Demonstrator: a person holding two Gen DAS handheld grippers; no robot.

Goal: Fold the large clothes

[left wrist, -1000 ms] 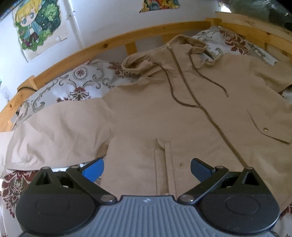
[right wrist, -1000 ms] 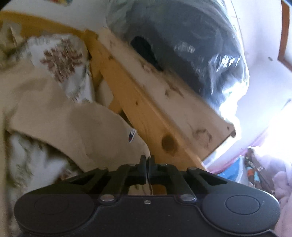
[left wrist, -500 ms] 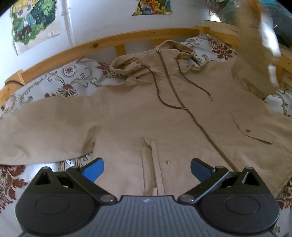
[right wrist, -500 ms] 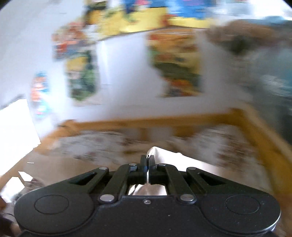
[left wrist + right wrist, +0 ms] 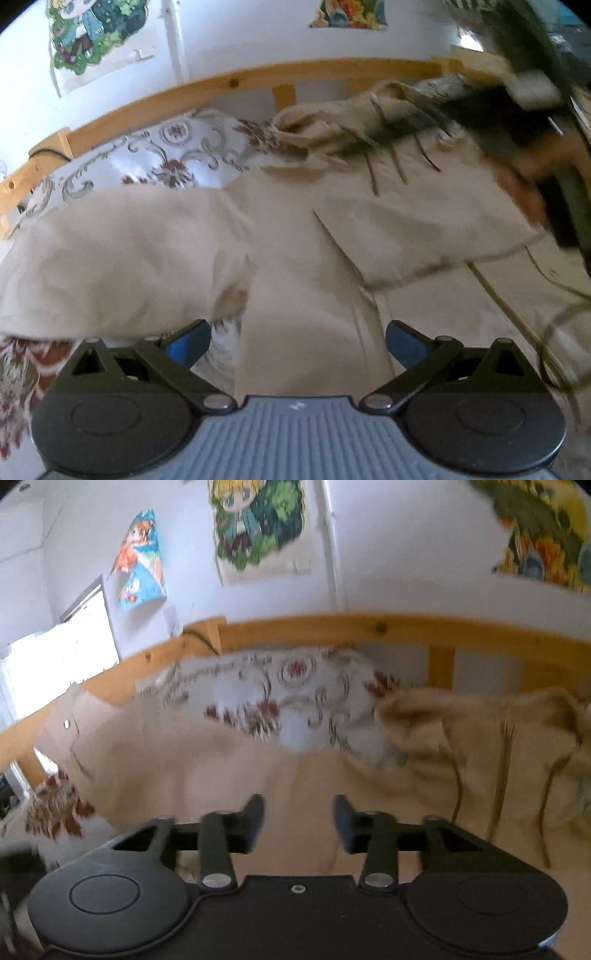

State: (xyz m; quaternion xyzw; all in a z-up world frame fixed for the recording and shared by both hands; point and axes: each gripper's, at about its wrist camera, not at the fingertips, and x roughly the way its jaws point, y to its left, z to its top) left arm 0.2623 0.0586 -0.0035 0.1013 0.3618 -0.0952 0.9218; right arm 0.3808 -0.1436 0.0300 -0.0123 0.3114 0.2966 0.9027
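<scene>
L wrist: your left gripper [image 5: 297, 338] hovers, jaws wide & empty, over the near hem of the beige jacket [image 5: 303, 266] spread on the bed; one sleeve [image 5: 417, 236] lies folded across the chest. Next, I'd pinch the left sleeve [image 5: 110, 258] near its cuff.

R wrist: right gripper [image 5: 299, 821] jaws apart, empty, above the jacket [image 5: 295, 786]. Posters [image 5: 258, 524] on far wall; no legible writing.

no readable text, labels or numbers appear in either view.
</scene>
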